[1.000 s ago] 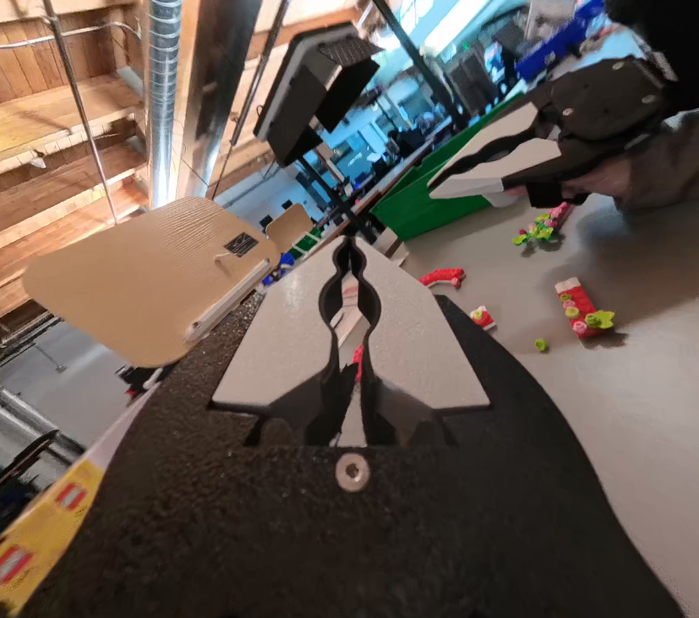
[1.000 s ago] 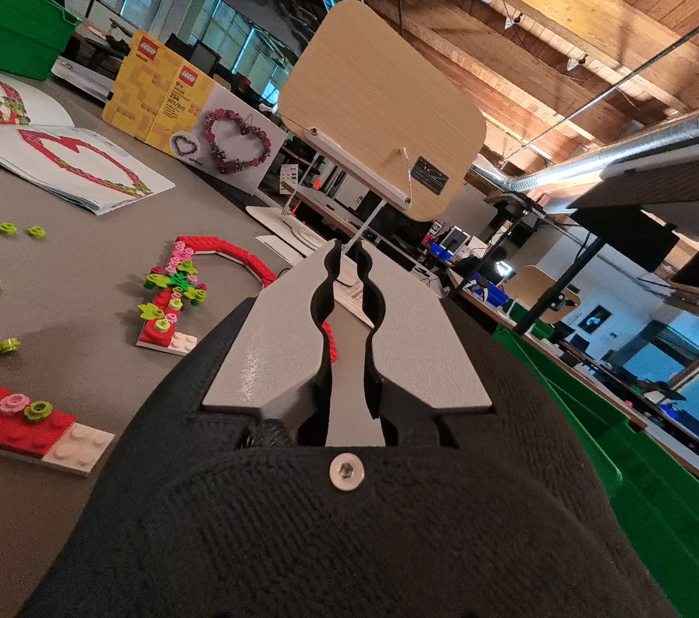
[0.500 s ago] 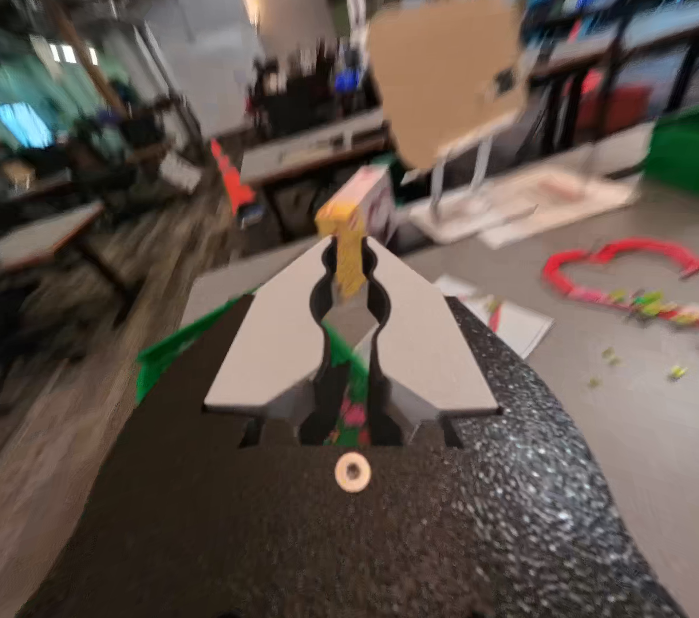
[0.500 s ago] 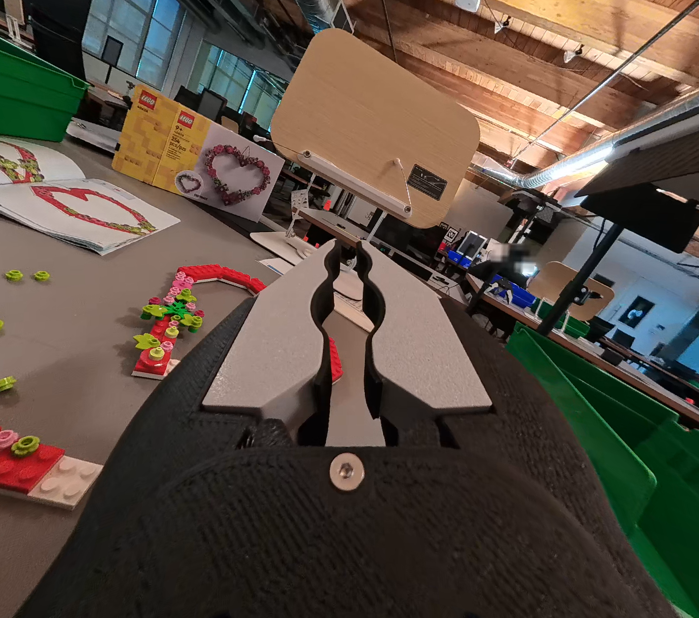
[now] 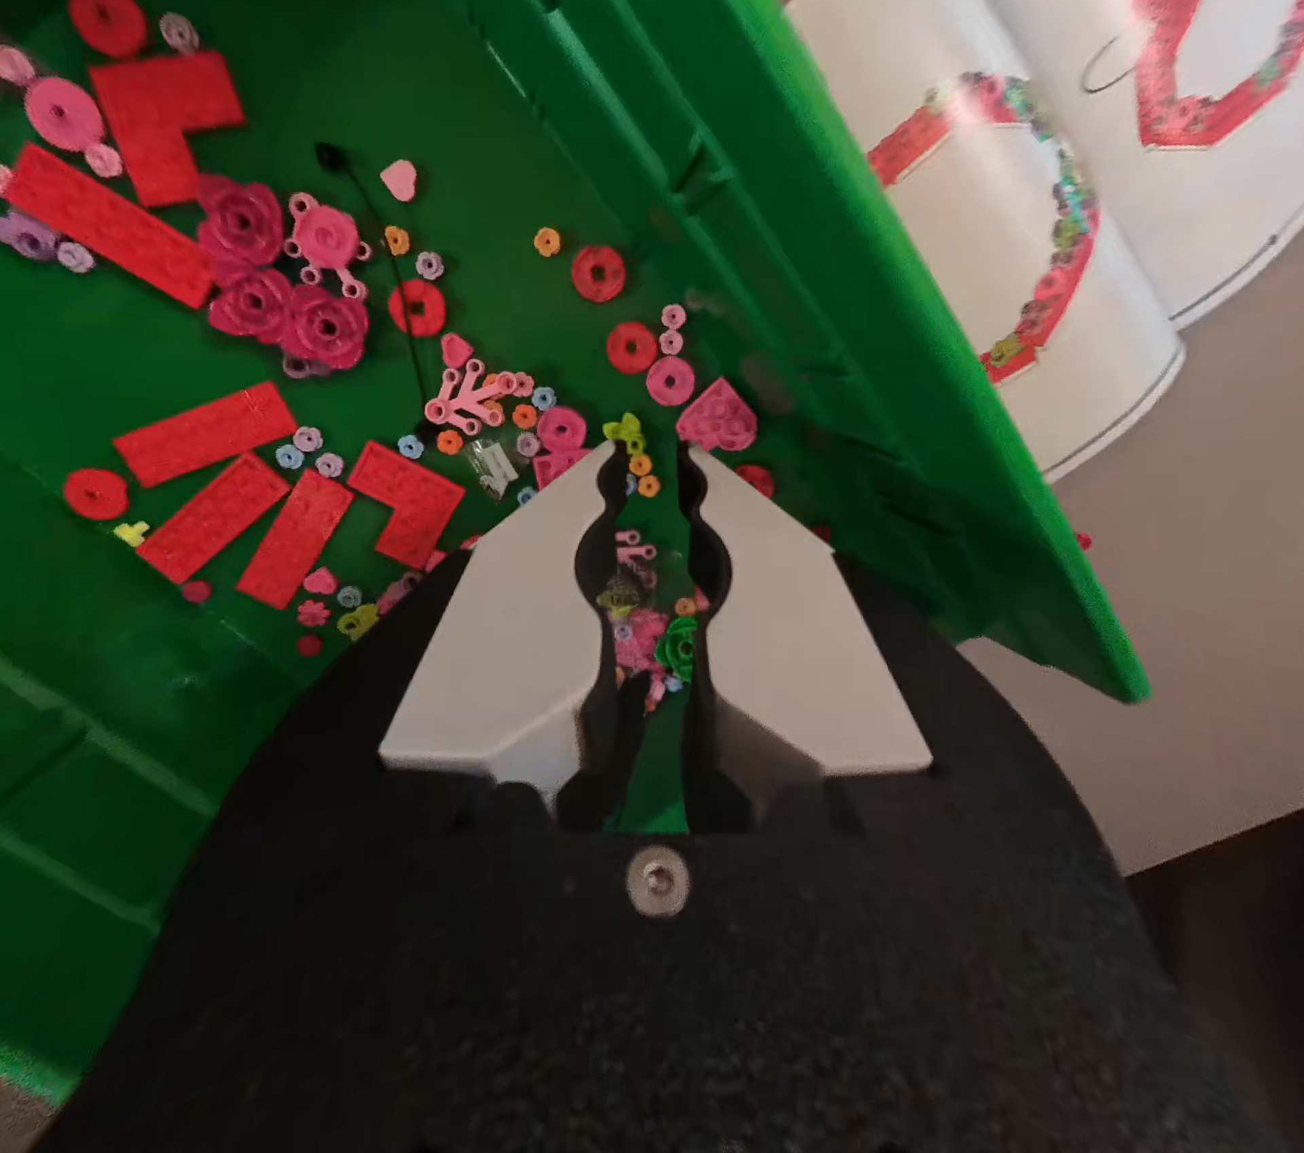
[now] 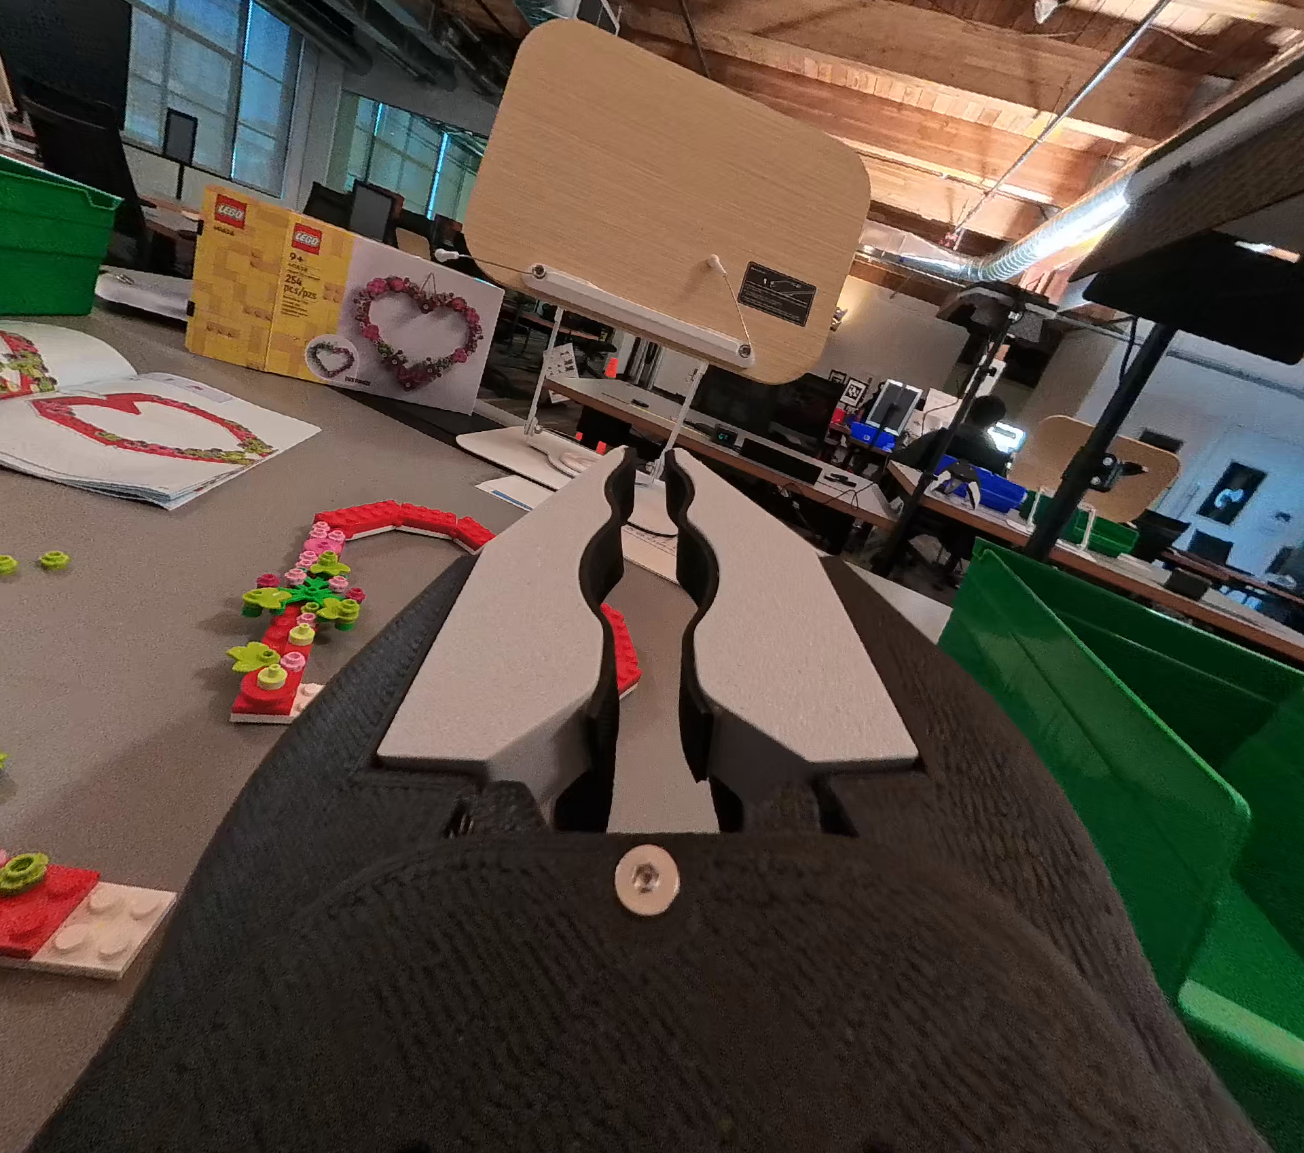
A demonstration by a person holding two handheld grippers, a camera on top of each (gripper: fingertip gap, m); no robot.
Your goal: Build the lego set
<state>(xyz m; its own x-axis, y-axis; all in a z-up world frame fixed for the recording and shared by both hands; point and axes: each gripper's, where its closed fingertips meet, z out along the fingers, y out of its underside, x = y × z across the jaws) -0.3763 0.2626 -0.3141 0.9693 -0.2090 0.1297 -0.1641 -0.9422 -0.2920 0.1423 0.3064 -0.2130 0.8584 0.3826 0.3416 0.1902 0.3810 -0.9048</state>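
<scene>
- Lego pieces [image 5: 233, 279] are lying loose on the smooth floor of the green bin [image 5: 705, 82]: flat red studded plates, red and pink rings, ruffled magenta roses, small hearts and tiny flower studs.
- Your left gripper [image 5: 649, 449] is pointing down into that bin, its matte grey wavy-edged fingers [image 5: 522, 611] parted by a narrow gap at the tips and gripping nothing; small pieces are showing through the gap.
- Beside the bin's ribbed outer wall, an open booklet [image 5: 988, 61] is lying with glossy white pages bearing red heart pictures.
- Your right gripper [image 6: 646, 456] is sitting low over the grey table [image 6: 106, 660], its jaws slightly apart and empty.
- A partly built heart [image 6: 395, 519] is resting on the table to the left of the fingers: a curved arc of red studded bricks with a straight arm carrying lime leaves and pink studs.
- A red-and-white plate strip [image 6: 63, 914] topped by a lime stud is lying near the left edge.
- A yellow box [image 6: 282, 287] is standing behind, next to a rounded, wood-grain stand [image 6: 663, 188] on white legs.
</scene>
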